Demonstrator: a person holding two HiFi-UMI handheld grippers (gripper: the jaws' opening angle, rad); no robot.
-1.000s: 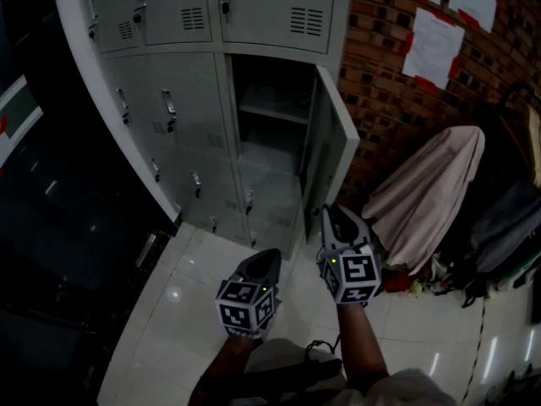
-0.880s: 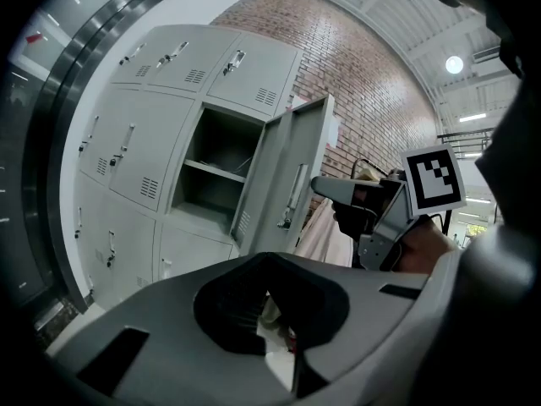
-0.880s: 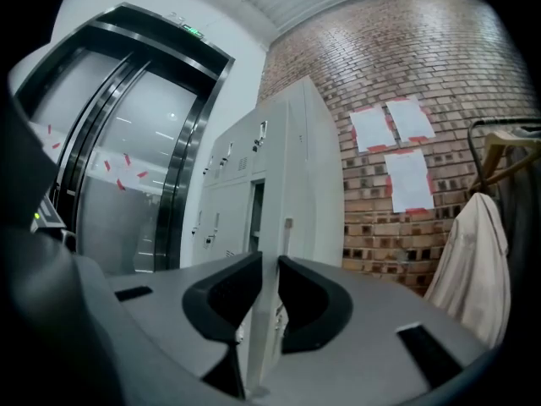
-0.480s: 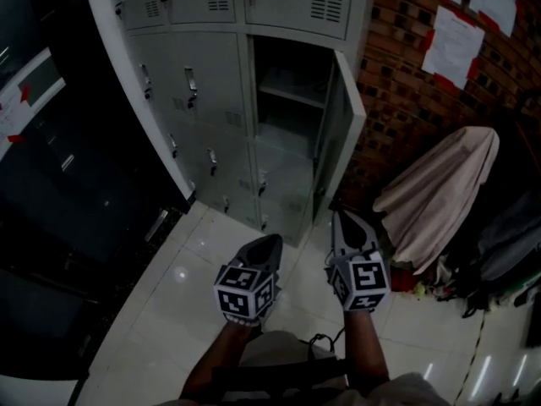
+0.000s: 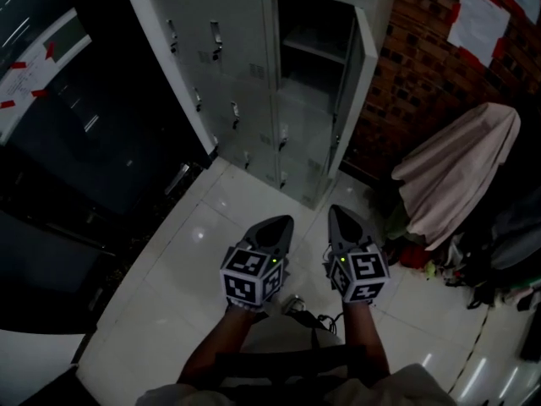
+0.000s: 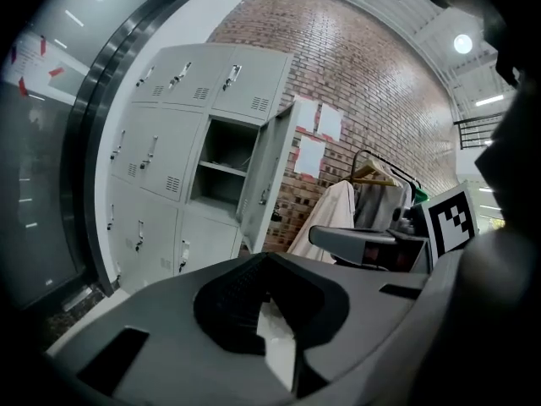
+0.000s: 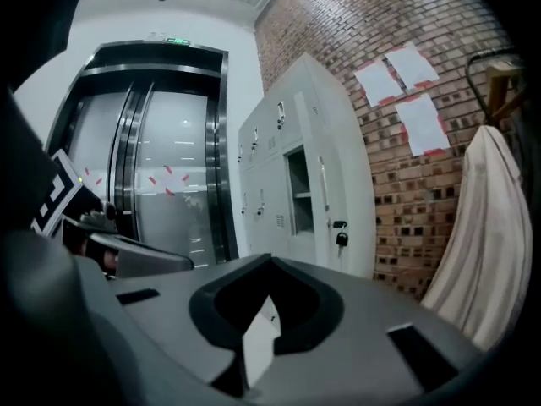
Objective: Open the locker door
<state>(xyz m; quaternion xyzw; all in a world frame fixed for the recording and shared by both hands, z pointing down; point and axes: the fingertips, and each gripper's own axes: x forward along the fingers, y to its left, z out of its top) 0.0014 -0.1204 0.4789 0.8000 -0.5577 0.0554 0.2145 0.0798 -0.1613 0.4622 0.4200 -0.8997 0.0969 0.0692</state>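
The locker door point(image 5: 362, 62) is hanging open on the locker bank point(image 5: 241, 53), well ahead of the left gripper point(image 5: 279, 223) and right gripper point(image 5: 340, 215), whose jaws are sitting closed on nothing; it is looking like thin, stiff, light sheet metal, best taken by its free edge.

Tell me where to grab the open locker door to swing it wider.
Pinch the locker door at its free vertical edge, near the padlock. The door stands swung out with that thin sheet edge towards you, so probably come straight in from the front, jaws spanning its thickness.
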